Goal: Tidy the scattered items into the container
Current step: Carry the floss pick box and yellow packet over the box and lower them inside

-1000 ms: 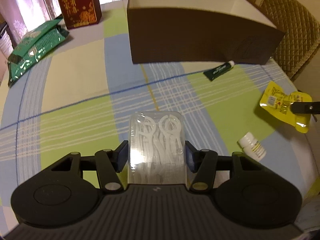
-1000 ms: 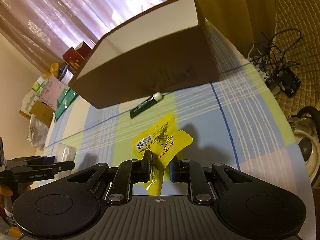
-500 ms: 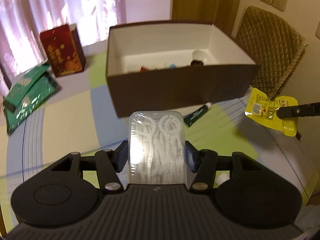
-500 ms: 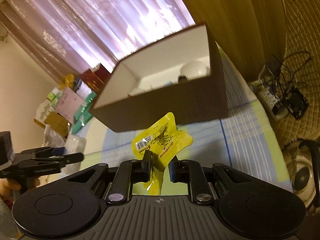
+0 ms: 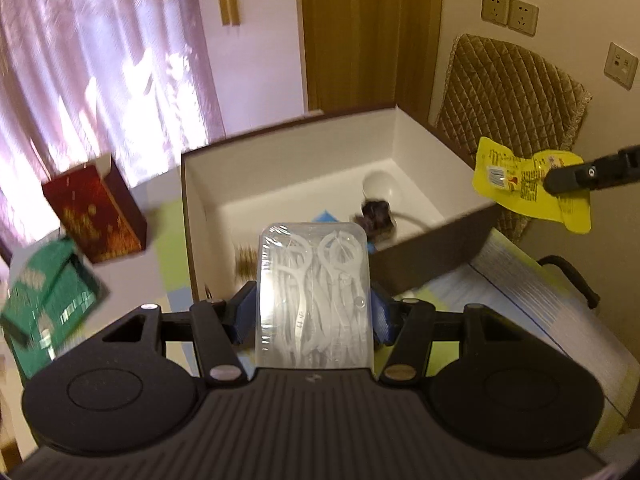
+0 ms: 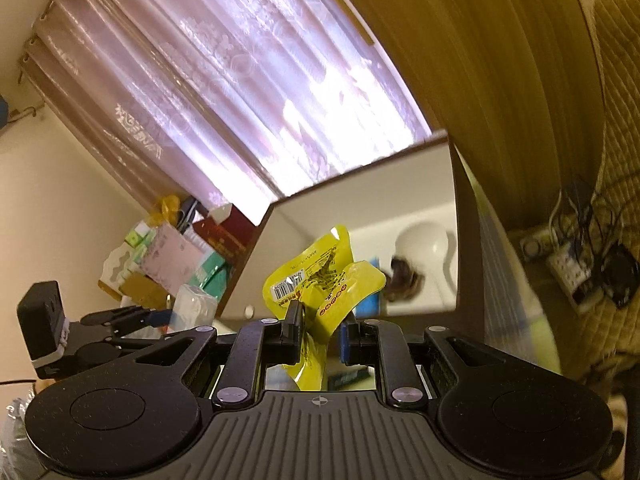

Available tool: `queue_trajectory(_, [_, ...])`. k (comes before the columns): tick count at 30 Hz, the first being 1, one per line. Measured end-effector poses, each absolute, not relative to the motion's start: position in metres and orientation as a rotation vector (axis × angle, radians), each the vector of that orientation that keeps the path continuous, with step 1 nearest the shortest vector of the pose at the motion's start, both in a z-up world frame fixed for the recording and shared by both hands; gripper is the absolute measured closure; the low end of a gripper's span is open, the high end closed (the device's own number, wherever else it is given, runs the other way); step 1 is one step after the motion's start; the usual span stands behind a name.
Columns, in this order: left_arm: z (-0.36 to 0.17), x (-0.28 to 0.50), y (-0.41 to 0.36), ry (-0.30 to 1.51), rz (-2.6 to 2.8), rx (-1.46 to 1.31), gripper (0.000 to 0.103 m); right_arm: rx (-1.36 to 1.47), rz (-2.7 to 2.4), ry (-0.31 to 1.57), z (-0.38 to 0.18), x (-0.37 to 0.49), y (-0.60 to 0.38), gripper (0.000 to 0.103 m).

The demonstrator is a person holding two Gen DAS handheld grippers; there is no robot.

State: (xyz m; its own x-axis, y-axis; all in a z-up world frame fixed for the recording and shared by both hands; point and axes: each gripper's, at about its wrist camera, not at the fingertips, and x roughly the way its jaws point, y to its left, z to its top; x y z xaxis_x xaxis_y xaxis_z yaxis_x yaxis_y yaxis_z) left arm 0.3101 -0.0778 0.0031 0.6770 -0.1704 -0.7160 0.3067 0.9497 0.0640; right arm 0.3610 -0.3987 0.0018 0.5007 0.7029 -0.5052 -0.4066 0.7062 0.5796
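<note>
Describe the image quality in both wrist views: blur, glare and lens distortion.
Left wrist view: the floss pick case in the left gripper is sharp, while the green packet and red box smear with motion blur. Right wrist view: the yellow pouch stays crisp; the curtain blows out where daylight comes through, and fisheye bending curves the wooden panel.

Hardly any writing can be read. The yellow packet [image 6: 320, 280] carries a white barcode label [image 6: 289, 283] with black bars, rows of small dark print and a line of red round marks along one flap, but no word or digit is sharp enough to make out. In the left wrist view the same packet [image 5: 528, 184] shows a small label and blurred print. The red box [image 5: 94, 214] bears gold ornament, too smeared to read.
</note>
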Motion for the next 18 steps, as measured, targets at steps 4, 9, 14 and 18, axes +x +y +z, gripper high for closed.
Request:
queue_trajectory(4, [0.011, 0.34, -0.077, 0.771, -0.281, 0.201, 0.05, 0.395, 0.695, 0.778, 0.005, 0.391, -0.387, 0.083])
queue_trajectory(9, [0.011, 0.383, -0.078, 0.79, -0.303, 0.231, 0.05, 0.382, 0.691, 0.802, -0.006, 0.427, -0.362, 0.083])
queue_trajectory(14, [-0.001, 0.434, -0.079, 0.846, -0.308, 0.258, 0.05, 0.352, 0.663, 0.857, -0.024, 0.462, -0.333, 0.083])
queue_trajectory(18, [-0.02, 0.47, -0.082, 0.907, -0.305, 0.283, 0.05, 0.349, 0.631, 0.913, -0.042, 0.491, -0.315, 0.083])
